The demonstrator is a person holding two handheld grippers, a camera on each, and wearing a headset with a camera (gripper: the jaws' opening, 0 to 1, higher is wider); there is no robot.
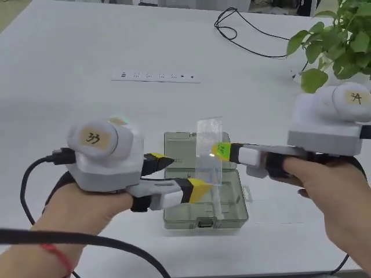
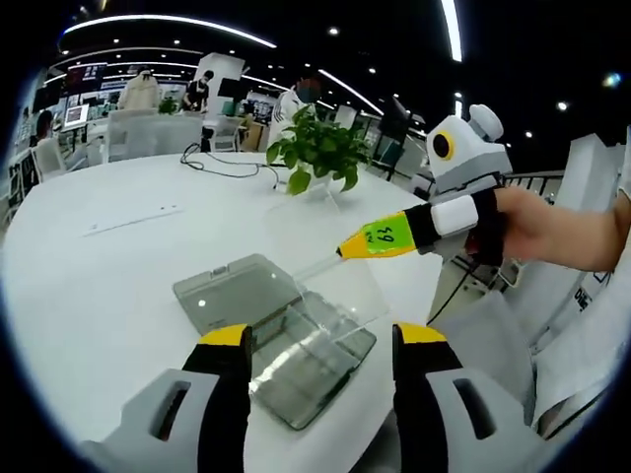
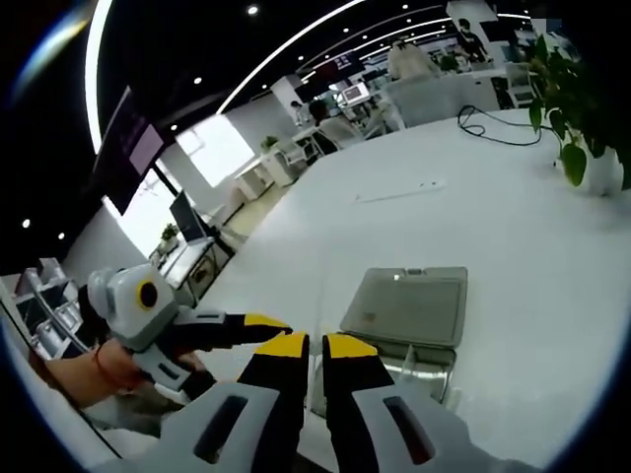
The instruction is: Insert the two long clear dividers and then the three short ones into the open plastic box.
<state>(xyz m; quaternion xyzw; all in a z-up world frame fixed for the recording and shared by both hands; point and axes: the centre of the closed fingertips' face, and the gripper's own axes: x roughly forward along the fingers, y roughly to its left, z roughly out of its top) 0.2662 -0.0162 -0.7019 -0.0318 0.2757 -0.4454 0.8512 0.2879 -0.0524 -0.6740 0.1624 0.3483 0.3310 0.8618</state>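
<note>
Looking out over a broad white desk (image 1: 69, 52) carrying a leafy potted plant (image 1: 342, 40), a looped black cable (image 1: 223, 29) and a flat white strip (image 1: 156, 76). Glowing overhead along a dark ceiling (image 2: 394, 39) in long curved light strips (image 2: 168, 18). Shining in through a bright window (image 3: 222, 148) at the far side, beyond more desks and chairs (image 3: 335, 123).

Yellow-tipped fingers (image 1: 200, 188), black cable (image 1: 87, 240), red wrist cord (image 1: 58, 256)

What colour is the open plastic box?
The box is a translucent grey-green, best seen in the head view.
</note>
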